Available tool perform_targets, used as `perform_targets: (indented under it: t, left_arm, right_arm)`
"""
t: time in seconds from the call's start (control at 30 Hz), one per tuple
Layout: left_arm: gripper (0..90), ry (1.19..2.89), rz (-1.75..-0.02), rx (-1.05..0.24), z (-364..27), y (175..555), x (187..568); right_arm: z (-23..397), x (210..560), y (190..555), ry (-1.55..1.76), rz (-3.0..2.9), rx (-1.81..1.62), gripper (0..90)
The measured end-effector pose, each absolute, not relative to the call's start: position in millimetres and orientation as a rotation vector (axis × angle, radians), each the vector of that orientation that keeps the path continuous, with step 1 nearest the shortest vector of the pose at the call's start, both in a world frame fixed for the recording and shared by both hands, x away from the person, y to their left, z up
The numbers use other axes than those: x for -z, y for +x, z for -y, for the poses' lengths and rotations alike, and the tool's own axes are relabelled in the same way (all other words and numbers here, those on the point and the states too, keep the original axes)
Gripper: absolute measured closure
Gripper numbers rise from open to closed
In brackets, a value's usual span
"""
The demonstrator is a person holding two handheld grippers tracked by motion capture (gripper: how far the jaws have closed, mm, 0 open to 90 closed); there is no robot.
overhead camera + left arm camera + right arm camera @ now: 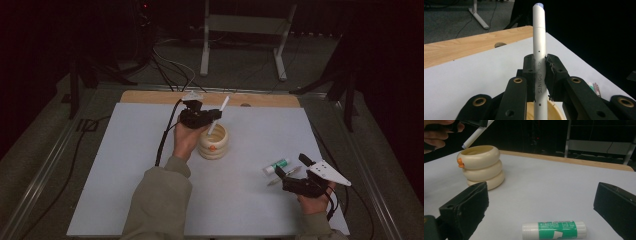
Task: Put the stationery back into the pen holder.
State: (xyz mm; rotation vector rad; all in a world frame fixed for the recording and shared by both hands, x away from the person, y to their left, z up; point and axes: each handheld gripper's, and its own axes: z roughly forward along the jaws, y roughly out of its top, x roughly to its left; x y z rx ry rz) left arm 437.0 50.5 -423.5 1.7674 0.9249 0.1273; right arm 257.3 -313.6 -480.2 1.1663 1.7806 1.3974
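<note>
A white pen (219, 114) marked "KEY POINTS" (539, 50) stands clamped upright between the pads of my left gripper (209, 119) (540, 72). Its lower tip hangs just over the mouth of a cream ringed holder (213, 142) (482, 167) with an orange spot on its side. The holder's rim (555, 113) lies right under the left gripper. Near the table's front right, my right gripper (291, 169) (541, 212) stands open and empty. A green-and-white glue stick (276, 165) (554, 229) lies flat on the mat just ahead of it, low between its jaws but untouched.
A white mat (150, 175) covers the table, with a strip of bare wood (150, 96) along the far edge. A slim pale object (283, 177) lies next to the right gripper. Desk legs (205, 45) and cables (170, 65) stand on the floor beyond.
</note>
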Motion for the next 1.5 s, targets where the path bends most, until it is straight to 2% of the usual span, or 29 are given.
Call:
perform_targets:
  t: [1.4, 1.43, 1.5]
  left_arm:
    - [78.6, 1.783, -0.964, -0.106, -52.3, 428.4, 462.5]
    - [75.4, 1.757, -0.959, -0.102, -53.4, 427.8, 461.8]
    - [57.1, 1.721, -0.959, -0.097, -55.4, 426.8, 458.9]
  right_arm:
    - [314.2, 480.0, 256.6, 1.165, -1.778, -1.400, 1.0]
    - [314.2, 480.0, 256.6, 1.165, -1.777, -1.400, 1.0]
    - [314.4, 479.9, 256.6, 1.165, -1.776, -1.402, 1.0]
